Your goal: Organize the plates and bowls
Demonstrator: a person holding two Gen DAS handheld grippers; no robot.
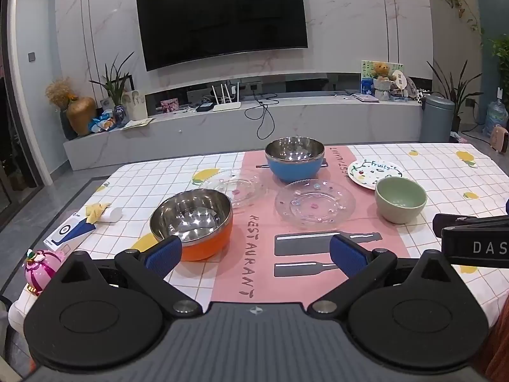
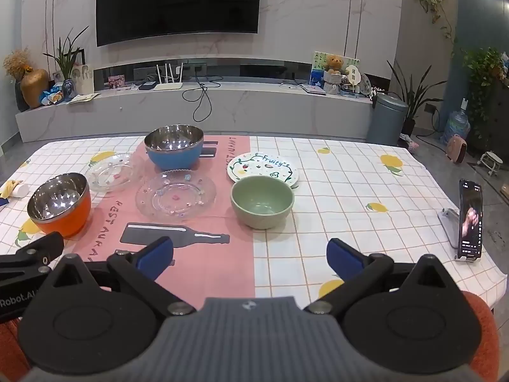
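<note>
An orange steel-lined bowl (image 1: 194, 222) (image 2: 60, 207) stands at the near left of the table. A blue steel-lined bowl (image 1: 294, 162) (image 2: 175, 151) stands farther back. Two clear glass plates (image 1: 315, 205) (image 1: 237, 186) lie between them; both also show in the right wrist view (image 2: 175, 197) (image 2: 109, 172). A green bowl (image 1: 400, 199) (image 2: 261, 205) sits in front of a white "Fruity" plate (image 1: 366, 168) (image 2: 254, 164). My left gripper (image 1: 254, 256) is open and empty, just in front of the orange bowl. My right gripper (image 2: 249, 256) is open and empty, short of the green bowl.
A checked tablecloth with a pink runner (image 1: 254, 273) covers the table. A phone on a stand (image 2: 469, 219) is at the right edge. A blue-white box (image 1: 68, 230), a white cup (image 1: 111, 215) and a pink ornament (image 1: 39, 267) sit at the left edge.
</note>
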